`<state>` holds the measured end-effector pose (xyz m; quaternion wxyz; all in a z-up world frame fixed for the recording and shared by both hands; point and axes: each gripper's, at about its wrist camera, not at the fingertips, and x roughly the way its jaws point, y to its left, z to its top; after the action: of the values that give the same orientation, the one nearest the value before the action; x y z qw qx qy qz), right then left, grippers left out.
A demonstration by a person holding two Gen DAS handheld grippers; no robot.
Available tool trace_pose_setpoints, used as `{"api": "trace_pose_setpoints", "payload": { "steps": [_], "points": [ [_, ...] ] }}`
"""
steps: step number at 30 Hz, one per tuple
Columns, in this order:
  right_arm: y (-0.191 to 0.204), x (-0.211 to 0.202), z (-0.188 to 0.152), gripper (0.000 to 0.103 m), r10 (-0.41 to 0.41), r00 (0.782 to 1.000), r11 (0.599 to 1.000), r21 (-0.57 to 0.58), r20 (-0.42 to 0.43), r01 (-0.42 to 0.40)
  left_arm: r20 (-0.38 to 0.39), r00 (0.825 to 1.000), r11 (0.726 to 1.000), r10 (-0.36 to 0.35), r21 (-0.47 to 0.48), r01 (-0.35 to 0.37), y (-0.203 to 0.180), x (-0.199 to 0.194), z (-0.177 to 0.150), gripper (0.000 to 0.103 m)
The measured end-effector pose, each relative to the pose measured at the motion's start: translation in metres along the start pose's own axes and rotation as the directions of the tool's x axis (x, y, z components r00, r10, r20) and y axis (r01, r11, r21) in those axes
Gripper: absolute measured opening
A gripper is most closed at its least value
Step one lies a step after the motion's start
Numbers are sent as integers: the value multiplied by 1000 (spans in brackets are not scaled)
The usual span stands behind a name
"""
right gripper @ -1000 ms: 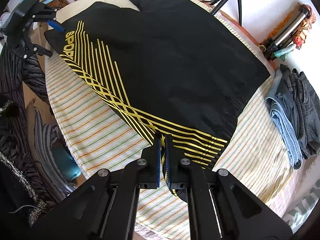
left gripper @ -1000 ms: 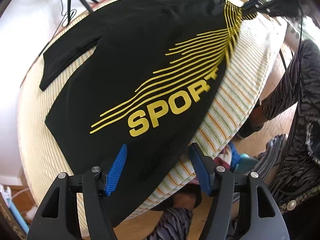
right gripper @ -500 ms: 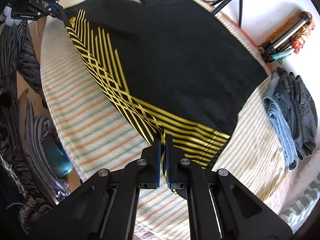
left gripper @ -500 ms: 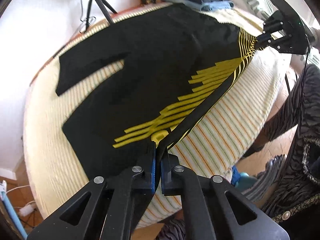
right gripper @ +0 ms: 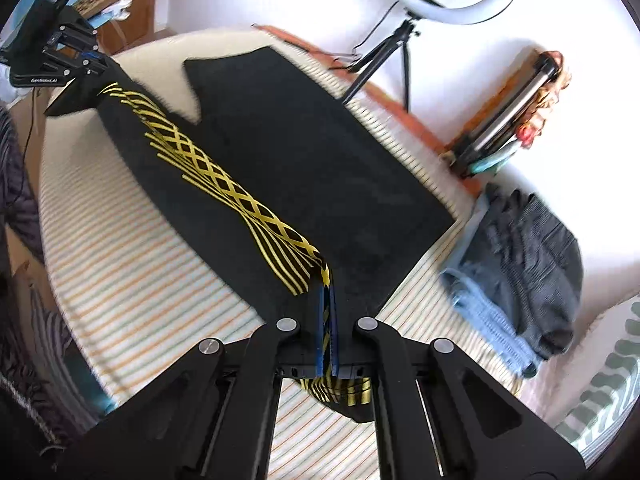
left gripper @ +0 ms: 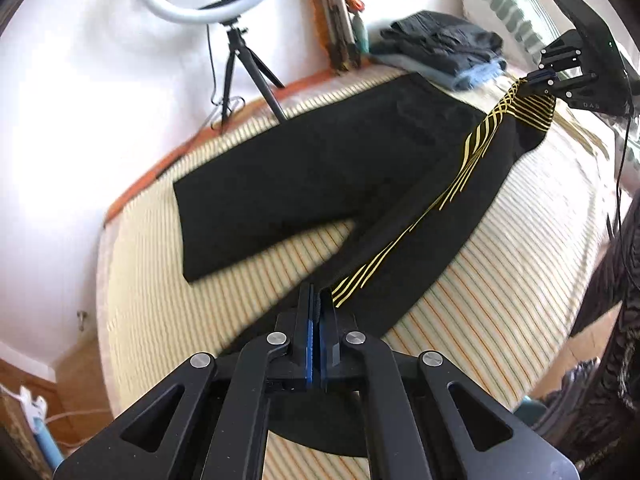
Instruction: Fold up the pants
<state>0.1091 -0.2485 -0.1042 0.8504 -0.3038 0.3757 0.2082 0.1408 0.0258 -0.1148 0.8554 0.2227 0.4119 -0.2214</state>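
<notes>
Black pants (left gripper: 320, 168) with yellow stripes lie on a striped bed (left gripper: 168, 312). My left gripper (left gripper: 316, 300) is shut on the hem end of the near leg, and the same gripper shows far left in the right wrist view (right gripper: 94, 65). My right gripper (right gripper: 327, 296) is shut on the striped waist corner and shows again far right in the left wrist view (left gripper: 528, 78). The near leg (right gripper: 224, 184) hangs taut in the air between the two grippers. The far leg (right gripper: 320, 152) lies flat on the bed.
A stack of folded clothes (right gripper: 520, 264) sits at the bed's end by a patterned pillow (left gripper: 504, 8). A ring light on a tripod (left gripper: 224, 20) stands against the white wall. A person's patterned clothing (left gripper: 616, 320) is at the bed's near side.
My left gripper closed on the near leg's hem. Both grippers then rose, lifting the striped leg off the bed and stretching it taut; the SPORT print has turned out of sight.
</notes>
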Motion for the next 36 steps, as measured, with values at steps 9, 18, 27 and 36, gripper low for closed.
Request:
{"api": "trace_pose_setpoints", "payload": {
  "steps": [9,18,27,36],
  "points": [
    [-40,30,32,2,-13,1000,998,58,10,13,34,998,999,45,17,-46,33,27,42,0],
    [-73,72,53,2,-21,1000,997,78,-15,22,34,998,998,59,29,-60,64,62,76,0],
    [-103,128,71,2,-11,998,994,104,-56,17,-1,998,997,62,42,-62,91,113,106,0],
    [-132,178,78,2,22,993,991,135,-114,-6,-35,997,996,70,54,-69,105,163,128,0]
  ]
}}
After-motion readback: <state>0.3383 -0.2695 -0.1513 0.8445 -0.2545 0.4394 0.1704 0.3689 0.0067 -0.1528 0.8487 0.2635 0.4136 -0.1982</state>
